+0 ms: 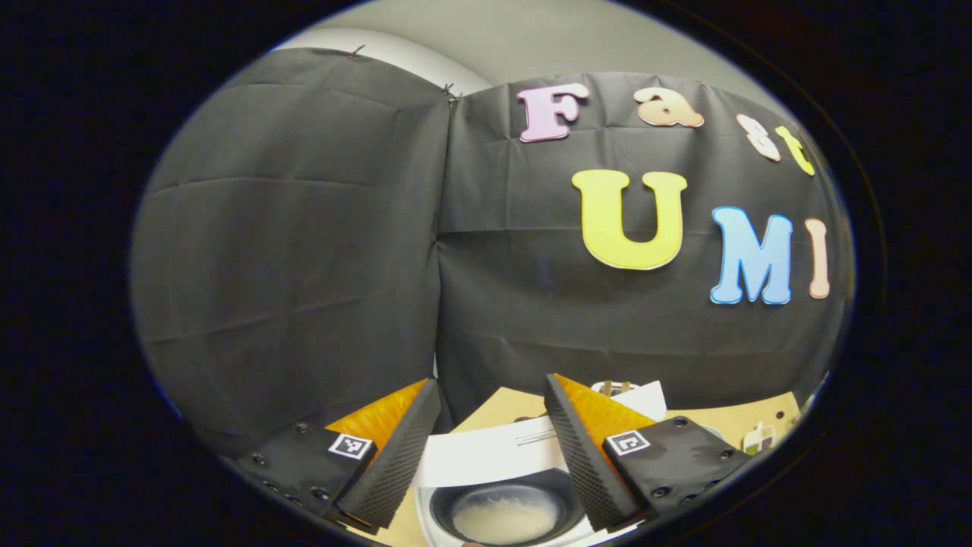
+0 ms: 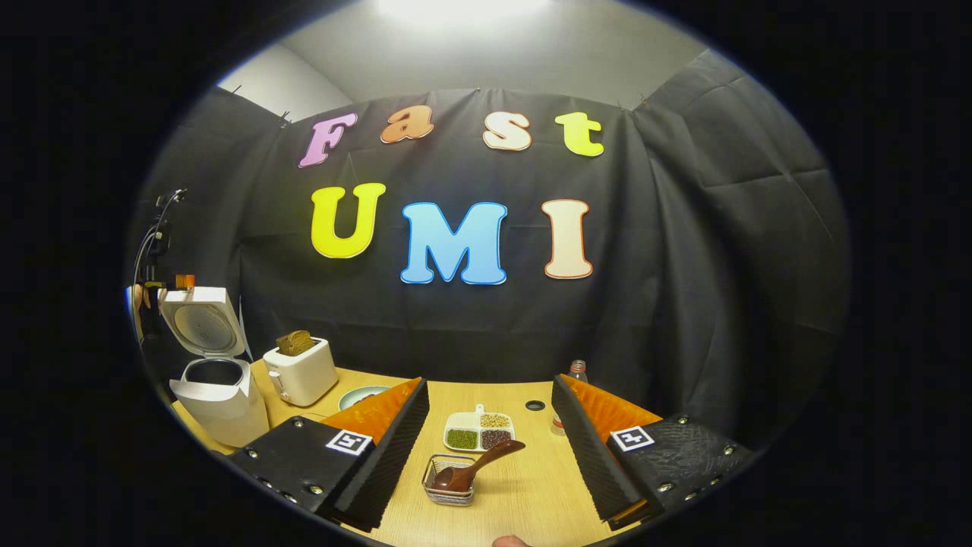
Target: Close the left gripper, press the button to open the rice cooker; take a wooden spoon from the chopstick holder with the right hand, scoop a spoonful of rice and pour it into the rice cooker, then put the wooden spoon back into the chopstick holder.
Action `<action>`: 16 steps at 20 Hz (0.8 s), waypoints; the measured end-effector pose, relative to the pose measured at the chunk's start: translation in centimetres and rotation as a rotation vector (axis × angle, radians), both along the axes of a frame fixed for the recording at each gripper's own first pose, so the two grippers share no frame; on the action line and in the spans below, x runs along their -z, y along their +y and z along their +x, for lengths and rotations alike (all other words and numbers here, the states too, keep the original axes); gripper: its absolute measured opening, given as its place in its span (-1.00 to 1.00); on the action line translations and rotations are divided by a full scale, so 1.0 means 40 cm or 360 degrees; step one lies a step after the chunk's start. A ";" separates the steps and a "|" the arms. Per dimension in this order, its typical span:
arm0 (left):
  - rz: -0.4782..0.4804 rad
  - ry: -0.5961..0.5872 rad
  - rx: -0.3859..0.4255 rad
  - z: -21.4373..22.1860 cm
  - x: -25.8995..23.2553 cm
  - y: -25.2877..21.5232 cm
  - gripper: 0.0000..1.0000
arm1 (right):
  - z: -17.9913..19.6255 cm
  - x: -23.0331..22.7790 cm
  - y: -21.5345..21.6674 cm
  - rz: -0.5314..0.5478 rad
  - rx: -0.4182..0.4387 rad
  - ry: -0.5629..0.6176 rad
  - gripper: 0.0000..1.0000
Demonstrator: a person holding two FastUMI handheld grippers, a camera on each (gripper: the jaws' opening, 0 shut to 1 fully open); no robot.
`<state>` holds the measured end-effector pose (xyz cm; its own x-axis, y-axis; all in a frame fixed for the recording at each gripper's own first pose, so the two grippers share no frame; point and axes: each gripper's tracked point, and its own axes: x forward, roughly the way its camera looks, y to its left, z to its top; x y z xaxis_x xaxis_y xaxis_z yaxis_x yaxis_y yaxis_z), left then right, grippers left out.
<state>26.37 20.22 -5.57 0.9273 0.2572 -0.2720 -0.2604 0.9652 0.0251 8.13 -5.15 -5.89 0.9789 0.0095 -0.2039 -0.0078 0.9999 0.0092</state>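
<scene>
Rice cooker (image 2: 215,380) at table's (image 2: 524,486) left edge, lid raised, rice in its pot, left gripper (image 1: 492,448) above it, fingers apart, empty, right gripper (image 2: 490,448) fingers apart, empty, wooden spoon (image 2: 477,465) resting in chopstick holder (image 2: 449,486) between them.

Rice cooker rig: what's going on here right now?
The rice cooker stands with its lid up, and rice lies in its pot. The left hand-held gripper hovers open above it, holding nothing. The right hand-held gripper is open too, facing the wooden spoon, which rests in the wire holder on the table. Neither touches anything.
</scene>
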 end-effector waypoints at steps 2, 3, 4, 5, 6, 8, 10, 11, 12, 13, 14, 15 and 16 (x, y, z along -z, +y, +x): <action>-0.0010 0.0006 0.0020 -0.031 0.016 -0.015 0.93 | 0.000 0.005 0.010 0.0006 -0.0015 0.0009 0.97; -0.0018 0.0013 0.0028 -0.046 0.027 -0.025 0.99 | 0.003 0.008 0.011 0.0009 -0.0019 0.0012 0.97; -0.0020 0.0023 0.0038 -0.060 0.038 -0.035 0.99 | 0.005 0.011 0.014 0.0011 -0.0022 0.0016 0.97; -0.0019 0.0029 0.0052 -0.079 0.051 -0.047 0.99 | 0.007 0.015 0.017 0.0014 -0.0025 0.0022 0.97; -0.0021 0.0034 0.0067 -0.092 0.063 -0.057 0.95 | 0.009 0.016 0.020 0.0019 -0.0030 0.0024 0.97; -0.0062 0.0072 0.0104 -0.115 0.100 -0.075 0.82 | 0.011 0.019 0.029 0.0022 -0.0041 0.0030 0.97; -0.0119 0.0115 0.0110 -0.142 0.149 -0.084 0.83 | 0.016 0.019 0.037 0.0015 -0.0052 0.0032 0.97; -0.0131 0.0123 0.0118 -0.153 0.168 -0.093 0.87 | 0.015 0.020 0.043 0.0013 -0.0057 0.0034 0.97; -0.0121 0.0131 0.0131 -0.161 0.183 -0.101 0.92 | 0.017 0.021 0.048 0.0011 -0.0065 0.0037 0.97; -0.0106 0.0142 0.0143 -0.171 0.197 -0.109 0.96 | 0.017 0.025 0.054 0.0007 -0.0073 0.0042 0.97; -0.0096 0.0153 0.0150 -0.179 0.208 -0.114 0.96 | 0.019 0.026 0.059 0.0004 -0.0080 0.0046 0.97; -0.0100 0.0166 0.0154 -0.189 0.222 -0.115 0.96 | 0.020 0.030 0.062 0.0001 -0.0086 0.0048 0.97; -0.0119 0.0180 0.0154 -0.196 0.233 -0.116 1.00 | 0.021 0.029 0.070 0.0003 -0.0094 0.0049 0.97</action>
<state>18.54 15.58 -14.89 0.9092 0.1431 -0.3909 -0.1654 0.9859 -0.0238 8.98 -2.37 -7.04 0.9699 0.0678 -0.2340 -0.0668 0.9977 0.0123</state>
